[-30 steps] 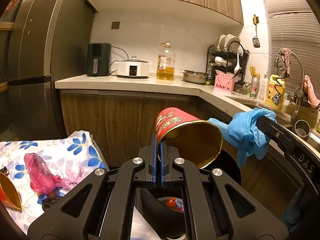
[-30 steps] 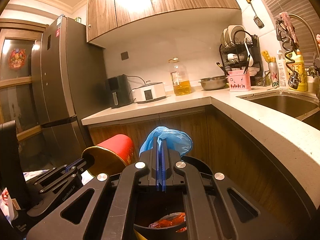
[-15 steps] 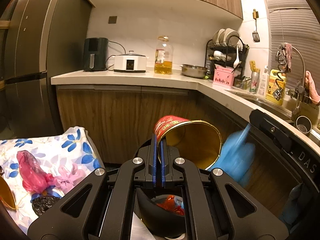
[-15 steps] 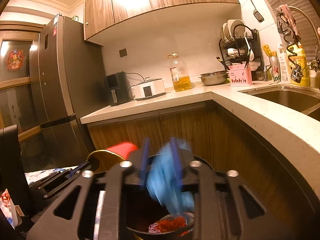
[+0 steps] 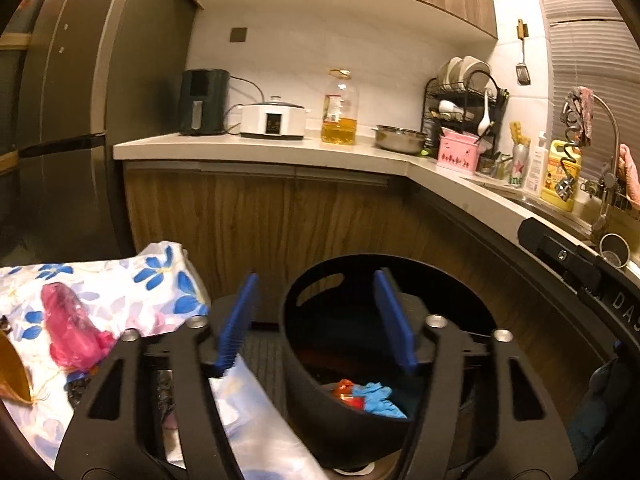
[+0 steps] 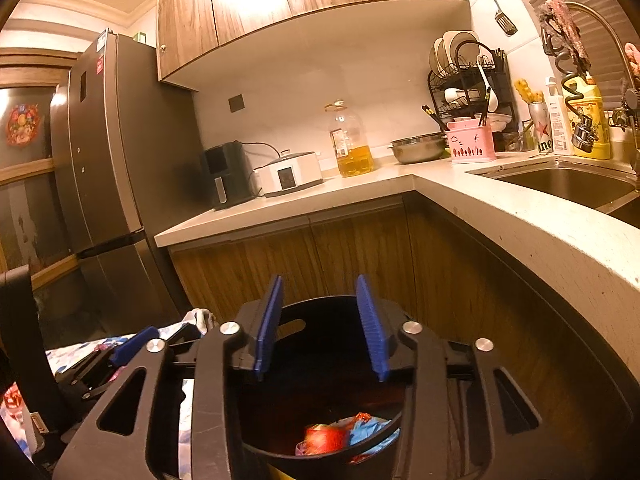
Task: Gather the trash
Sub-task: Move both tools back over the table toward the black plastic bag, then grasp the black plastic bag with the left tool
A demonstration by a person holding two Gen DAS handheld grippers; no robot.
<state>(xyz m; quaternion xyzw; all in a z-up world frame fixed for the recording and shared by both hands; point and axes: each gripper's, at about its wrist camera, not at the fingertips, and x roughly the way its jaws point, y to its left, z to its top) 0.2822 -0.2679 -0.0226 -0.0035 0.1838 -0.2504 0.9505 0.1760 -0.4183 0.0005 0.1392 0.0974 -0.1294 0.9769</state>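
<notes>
A black trash bin (image 5: 304, 396) stands on the floor below both grippers; it also shows in the right wrist view (image 6: 320, 308). Inside lie a blue glove (image 5: 378, 398) and red trash (image 5: 346, 392), seen too in the right wrist view as a blurred red cup (image 6: 324, 438) beside the glove (image 6: 366, 430). My left gripper (image 5: 316, 320) is open and empty above the bin's left rim. My right gripper (image 6: 320, 322) is open and empty over the bin. A pink bag (image 5: 72, 330) and a gold-lined cup (image 5: 12, 374) lie on the flowered cloth (image 5: 120, 284).
Wooden cabinets under a pale L-shaped counter (image 6: 500, 216) stand behind and right of the bin. A grey fridge (image 6: 108, 184) is at the left. The counter carries an air fryer, cooker, oil bottle, steel bowl, dish rack and sink.
Both grippers opened. The blue glove dropped from the right gripper and the red cup from the left; both now lie in the bin.
</notes>
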